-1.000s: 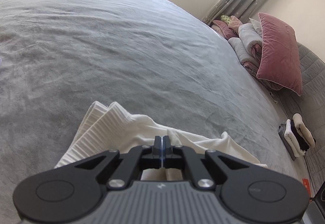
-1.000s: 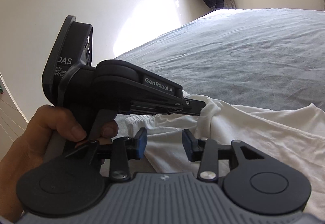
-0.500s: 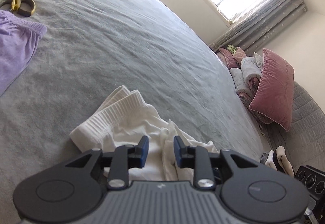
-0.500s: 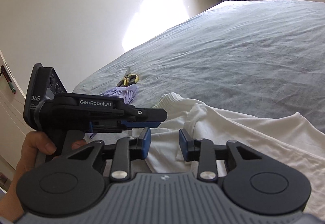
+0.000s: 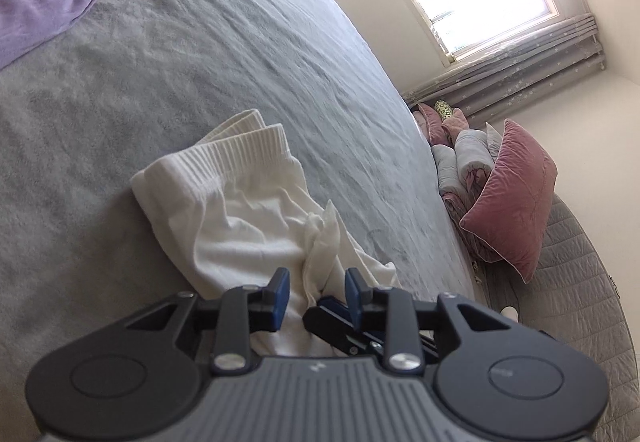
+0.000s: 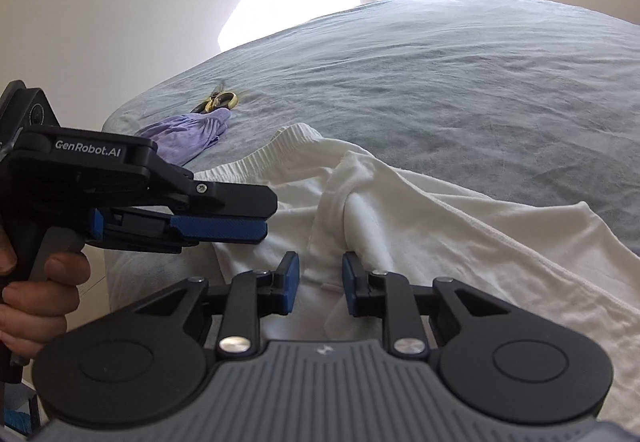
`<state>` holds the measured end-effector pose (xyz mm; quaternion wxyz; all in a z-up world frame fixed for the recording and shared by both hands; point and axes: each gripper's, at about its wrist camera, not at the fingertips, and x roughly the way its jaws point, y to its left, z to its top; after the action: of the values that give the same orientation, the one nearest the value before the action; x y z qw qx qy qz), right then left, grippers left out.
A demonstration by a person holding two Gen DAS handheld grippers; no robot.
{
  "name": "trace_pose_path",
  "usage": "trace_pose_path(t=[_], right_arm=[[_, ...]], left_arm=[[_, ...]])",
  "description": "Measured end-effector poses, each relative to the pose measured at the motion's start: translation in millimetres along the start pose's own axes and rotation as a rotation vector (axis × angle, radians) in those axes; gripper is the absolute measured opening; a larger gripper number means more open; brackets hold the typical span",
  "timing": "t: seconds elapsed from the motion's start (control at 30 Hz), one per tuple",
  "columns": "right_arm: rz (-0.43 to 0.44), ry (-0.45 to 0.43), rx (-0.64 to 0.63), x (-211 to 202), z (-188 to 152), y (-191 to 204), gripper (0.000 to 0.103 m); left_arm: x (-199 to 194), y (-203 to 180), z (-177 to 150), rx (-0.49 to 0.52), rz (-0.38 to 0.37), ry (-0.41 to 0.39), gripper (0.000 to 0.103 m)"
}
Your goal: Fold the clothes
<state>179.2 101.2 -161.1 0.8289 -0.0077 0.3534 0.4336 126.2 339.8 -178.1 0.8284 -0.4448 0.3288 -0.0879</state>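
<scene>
Right wrist view: white garment (image 6: 420, 226) spread on the grey bed (image 6: 460, 73).
Right gripper (image 6: 320, 280), jaws closing, still parted over the cloth; left gripper (image 6: 240, 217), jaws opening, holds nothing.

The left gripper (image 5: 313, 292) is pointing downward, its jaws having just been opening, blue pads (image 5: 282, 292) parted with cloth lying between them. The right gripper (image 6: 320, 284) is tilting down too, its jaws having just been closing yet showing a gap. A person's hand (image 6: 38, 294) is wrapping around the left gripper's handle.
</scene>
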Motion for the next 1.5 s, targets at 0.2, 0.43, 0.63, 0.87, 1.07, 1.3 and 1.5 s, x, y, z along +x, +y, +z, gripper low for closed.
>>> trace_pose_path(t=[0.2, 0.43, 0.63, 0.87, 1.07, 1.3, 1.5], right_arm=[[0.022, -0.011, 0.098, -1, -2, -18, 0.000], [0.216, -0.016, 0.522, -7, -9, -65, 0.001], [0.330, -0.055, 0.675, -19, -12, -82, 0.016], [0.348, -0.095, 0.702, -33, 3, -86, 0.050], [0.332, -0.094, 0.777, -31, 3, -99, 0.051], [0.365, -0.100, 0.904, -26, -9, -122, 0.049], [0.256, -0.058, 0.708, -34, 11, -105, 0.047]], left_arm=[[16, -2, 3, -0.012, 0.010, 0.029, 0.043], [40, -25, 3, 0.087, 0.077, 0.011, 0.040], [55, -44, -5, 0.212, 0.145, -0.037, 0.009], [63, -82, -20, 0.419, 0.136, -0.058, 0.007], [79, -98, -35, 0.539, 0.130, 0.014, 0.006], [83, -94, -59, 0.564, 0.060, 0.119, 0.023], [64, -88, -69, 0.532, 0.042, 0.083, 0.035]])
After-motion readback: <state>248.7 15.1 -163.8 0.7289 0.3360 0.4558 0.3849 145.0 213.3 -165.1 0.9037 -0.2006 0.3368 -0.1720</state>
